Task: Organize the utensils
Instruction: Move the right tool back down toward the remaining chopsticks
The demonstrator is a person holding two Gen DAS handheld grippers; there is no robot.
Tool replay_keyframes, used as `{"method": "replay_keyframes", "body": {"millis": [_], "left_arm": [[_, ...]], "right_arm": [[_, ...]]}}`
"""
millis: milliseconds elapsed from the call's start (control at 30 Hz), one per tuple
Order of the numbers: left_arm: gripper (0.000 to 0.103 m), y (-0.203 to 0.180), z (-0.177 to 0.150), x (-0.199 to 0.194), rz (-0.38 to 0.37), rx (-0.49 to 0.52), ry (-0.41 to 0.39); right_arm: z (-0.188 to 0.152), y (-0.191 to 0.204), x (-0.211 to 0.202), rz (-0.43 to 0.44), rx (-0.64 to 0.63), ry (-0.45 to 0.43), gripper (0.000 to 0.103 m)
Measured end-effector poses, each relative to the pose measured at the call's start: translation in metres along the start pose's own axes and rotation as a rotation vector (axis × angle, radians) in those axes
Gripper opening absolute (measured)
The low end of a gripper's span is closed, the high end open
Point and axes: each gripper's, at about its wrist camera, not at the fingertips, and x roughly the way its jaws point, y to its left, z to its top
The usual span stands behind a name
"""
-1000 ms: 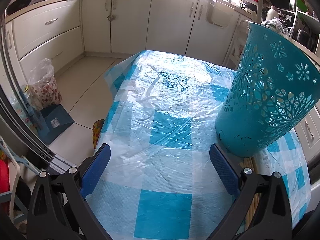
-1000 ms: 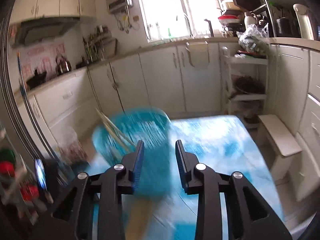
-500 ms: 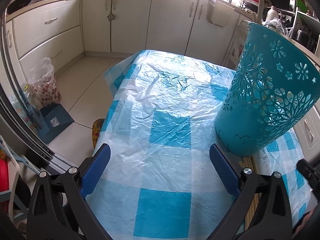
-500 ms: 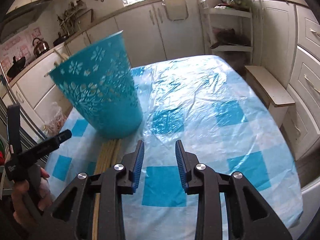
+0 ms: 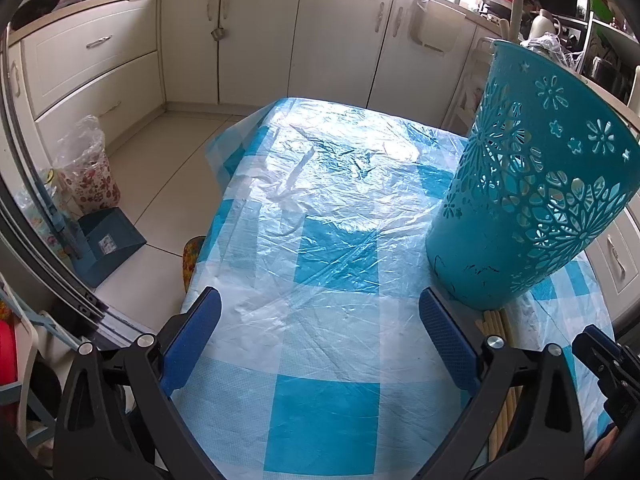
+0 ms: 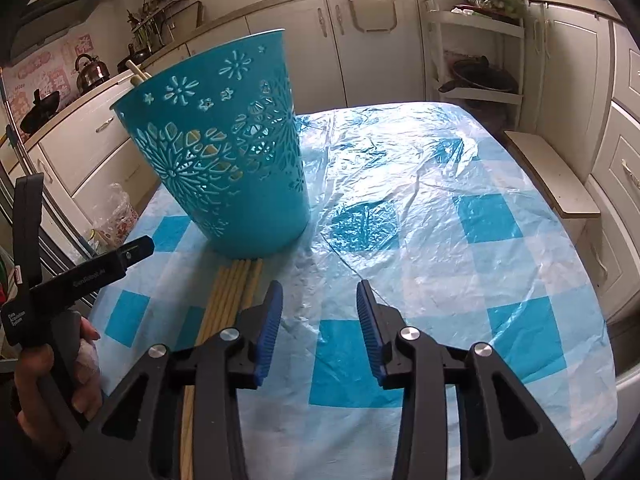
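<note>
Pale wood: a bundle of chopsticks [image 6: 236, 292] lying flat on the tablecloth, lower left of centre in the right wrist view, far ends against or just under the base of the basket; which, cannot be told. In the left wrist view the same sticks [image 5: 494, 320] show at lower right, mostly behind the finger.

Teal plastic basket [image 6: 224, 148], perforated flower pattern, upright, upper left of centre; two stick ends [image 6: 136, 72] rise above its rim, so some utensils appear already stowed.

Blue-and-white checked tablecloth [image 6: 440, 208] under clear film.

Right gripper [image 6: 318, 320]: jaws narrowly parted, empty, just right of the bundle. Left gripper [image 5: 320, 336]: jaws wide, empty, over bare cloth.

Step judged: approach to pick. Next move calls for shifting the right gripper left over the sticks, lowering, closing on them, then lifting to the basket rim.
</note>
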Motion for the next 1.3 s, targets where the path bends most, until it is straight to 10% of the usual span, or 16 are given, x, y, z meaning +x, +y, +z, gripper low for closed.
{"method": "replay_keyframes", "body": {"millis": [1300], "left_arm": [[0.095, 0.001, 0.000, 0.002, -0.014, 0.001, -0.001]], "right_arm": [[-0.005, 0.030, 0.011, 0.041, -0.060, 0.024, 0.044]]}}
